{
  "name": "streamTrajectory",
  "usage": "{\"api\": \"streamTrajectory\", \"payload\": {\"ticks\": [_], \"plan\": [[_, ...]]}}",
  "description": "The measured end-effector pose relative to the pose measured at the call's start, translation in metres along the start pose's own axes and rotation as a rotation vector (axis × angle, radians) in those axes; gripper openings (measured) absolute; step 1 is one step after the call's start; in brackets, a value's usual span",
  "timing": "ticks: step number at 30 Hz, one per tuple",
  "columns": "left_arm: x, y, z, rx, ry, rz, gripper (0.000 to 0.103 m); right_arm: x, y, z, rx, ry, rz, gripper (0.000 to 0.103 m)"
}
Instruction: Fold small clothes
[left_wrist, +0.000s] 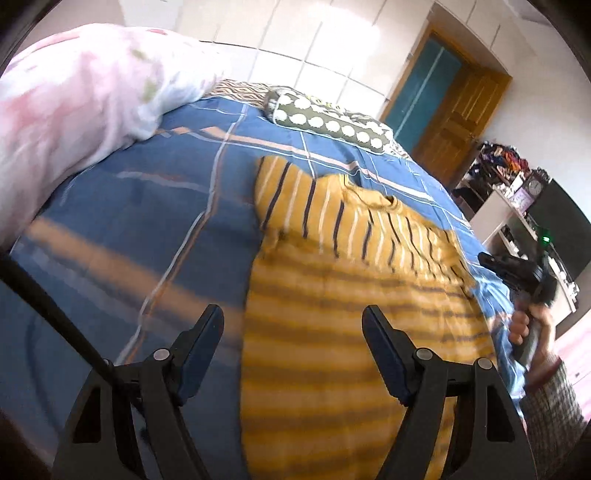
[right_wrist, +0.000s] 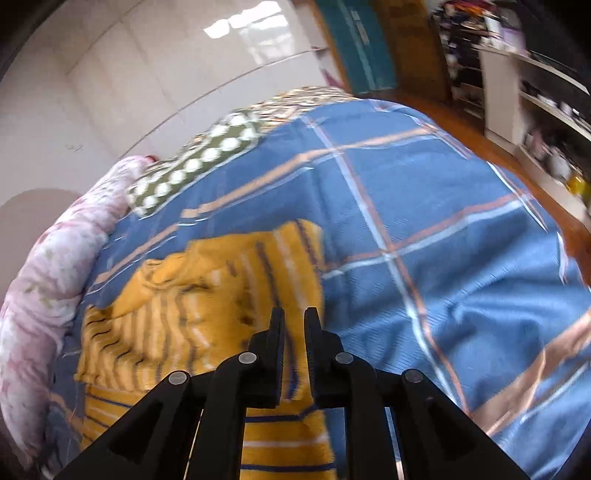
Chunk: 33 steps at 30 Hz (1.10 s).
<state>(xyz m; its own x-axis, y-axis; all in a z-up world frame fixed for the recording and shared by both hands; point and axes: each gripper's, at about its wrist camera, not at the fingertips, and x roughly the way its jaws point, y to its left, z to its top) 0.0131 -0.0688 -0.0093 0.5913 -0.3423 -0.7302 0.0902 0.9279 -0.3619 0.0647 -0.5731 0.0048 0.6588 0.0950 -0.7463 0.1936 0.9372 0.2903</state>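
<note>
A small yellow sweater (left_wrist: 332, 295) with dark and white stripes lies on the blue plaid bedspread (left_wrist: 129, 221). My left gripper (left_wrist: 293, 325) is open, above the sweater's left edge near its lower part, holding nothing. In the right wrist view the sweater (right_wrist: 207, 295) lies partly folded, with a sleeve lying over the body. My right gripper (right_wrist: 294, 321) hangs over its right edge with the jaws nearly closed and a narrow gap between them; no cloth shows in the gap. The right gripper also shows in the left wrist view (left_wrist: 517, 269), held by a hand at the bed's right side.
A pink floral duvet (left_wrist: 74, 110) is heaped along the bed's left side. A green dotted pillow (left_wrist: 328, 118) lies at the far end. A wooden door (left_wrist: 454, 122) and cluttered shelves (left_wrist: 517, 192) stand to the right, beyond the bed's edge.
</note>
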Motion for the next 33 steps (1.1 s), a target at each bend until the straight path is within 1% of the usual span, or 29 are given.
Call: {"api": "streamTrajectory", "payload": {"ticks": [1, 2, 3, 5, 6, 7, 8, 9, 10, 11, 12, 13, 14, 15, 16, 17, 18, 19, 20, 22, 23, 24, 25, 27, 28, 29, 31, 33], "plan": [[0.016, -0.003, 0.016, 0.018, 0.004, -0.010, 0.076, 0.005, 0.005, 0.002, -0.019, 0.011, 0.010, 0.023], [0.028, -0.006, 0.026, 0.035, 0.010, -0.012, 0.076, 0.013, 0.012, 0.005, -0.044, 0.030, 0.017, 0.036], [0.043, -0.009, 0.040, 0.053, 0.020, -0.002, 0.076, 0.020, 0.018, 0.007, -0.055, 0.041, 0.013, 0.040], [0.070, -0.011, 0.061, 0.061, 0.030, 0.027, 0.076, 0.040, 0.026, 0.013, -0.070, 0.063, -0.012, 0.040], [0.087, -0.011, 0.072, 0.066, 0.038, 0.052, 0.076, 0.051, 0.030, 0.016, -0.076, 0.080, -0.021, 0.040], [0.104, -0.010, 0.081, 0.073, 0.053, 0.093, 0.075, 0.061, 0.033, 0.016, -0.079, 0.099, -0.023, 0.040], [0.116, -0.007, 0.086, 0.072, 0.065, 0.131, 0.069, 0.074, 0.038, 0.017, -0.092, 0.140, -0.017, 0.038], [0.130, -0.002, 0.090, 0.070, 0.073, 0.171, 0.064, 0.081, 0.041, 0.017, -0.109, 0.170, -0.006, 0.030], [0.145, 0.005, 0.092, 0.054, 0.105, 0.199, 0.057, 0.086, 0.046, 0.017, -0.137, 0.198, 0.007, 0.005], [0.159, 0.012, 0.092, 0.033, 0.149, 0.215, 0.055, 0.084, 0.047, 0.017, -0.151, 0.191, 0.010, 0.005], [0.168, 0.018, 0.090, 0.001, 0.172, 0.207, 0.056, 0.079, 0.047, 0.019, -0.159, 0.164, 0.013, 0.004], [0.168, 0.023, 0.088, -0.027, 0.149, 0.190, 0.059, 0.072, 0.042, 0.021, -0.151, 0.135, 0.008, 0.004], [0.167, 0.024, 0.086, -0.033, 0.136, 0.185, 0.061, 0.067, 0.033, 0.024, -0.121, 0.110, -0.009, 0.004], [0.167, 0.023, 0.084, -0.024, 0.130, 0.183, 0.063, 0.065, 0.024, 0.026, -0.091, 0.091, -0.041, 0.004], [0.167, 0.019, 0.082, -0.003, 0.120, 0.202, 0.063, 0.065, 0.017, 0.026, -0.076, 0.078, -0.077, 0.004], [0.167, 0.017, 0.081, 0.012, 0.109, 0.220, 0.065, 0.067, 0.012, 0.025, -0.076, 0.068, -0.163, 0.002], [0.167, 0.016, 0.080, 0.022, 0.102, 0.231, 0.066, 0.070, 0.007, 0.024, -0.085, 0.065, -0.245, 0.002], [0.166, 0.015, 0.080, 0.029, 0.098, 0.246, 0.070, 0.073, 0.000, 0.023, -0.071, 0.078, -0.272, 0.002], [0.165, 0.014, 0.081, 0.033, 0.097, 0.255, 0.071, 0.073, -0.012, 0.022, -0.010, 0.099, -0.231, 0.002], [0.158, 0.015, 0.079, 0.030, 0.111, 0.245, 0.071, 0.060, -0.025, 0.022, 0.073, 0.093, -0.166, 0.002], [0.151, 0.015, 0.078, 0.027, 0.121, 0.236, 0.071, 0.047, -0.028, 0.020, 0.089, 0.081, -0.132, 0.002], [0.144, 0.014, 0.075, 0.026, 0.125, 0.225, 0.071, 0.038, -0.026, 0.019, 0.080, 0.078, -0.119, 0.003], [0.132, 0.013, 0.072, 0.028, 0.125, 0.198, 0.071, 0.026, -0.025, 0.016, 0.062, 0.078, -0.104, 0.006], [0.114, 0.012, 0.062, 0.029, 0.119, 0.156, 0.071, 0.001, -0.021, 0.007, 0.032, 0.088, -0.058, 0.016], [0.105, 0.014, 0.056, 0.026, 0.121, 0.134, 0.071, -0.011, -0.021, 0.000, 0.026, 0.095, -0.031, 0.027], [0.096, 0.015, 0.050, 0.017, 0.126, 0.110, 0.074, -0.026, -0.021, -0.010, 0.024, 0.107, 0.004, 0.037], [0.084, 0.025, 0.035, -0.022, 0.147, 0.064, 0.076, -0.042, -0.021, -0.028, 0.030, 0.140, 0.056, 0.043], [0.078, 0.033, 0.021, -0.061, 0.173, 0.017, 0.076, -0.050, -0.025, -0.052, 0.057, 0.197, 0.120, 0.044]]}}
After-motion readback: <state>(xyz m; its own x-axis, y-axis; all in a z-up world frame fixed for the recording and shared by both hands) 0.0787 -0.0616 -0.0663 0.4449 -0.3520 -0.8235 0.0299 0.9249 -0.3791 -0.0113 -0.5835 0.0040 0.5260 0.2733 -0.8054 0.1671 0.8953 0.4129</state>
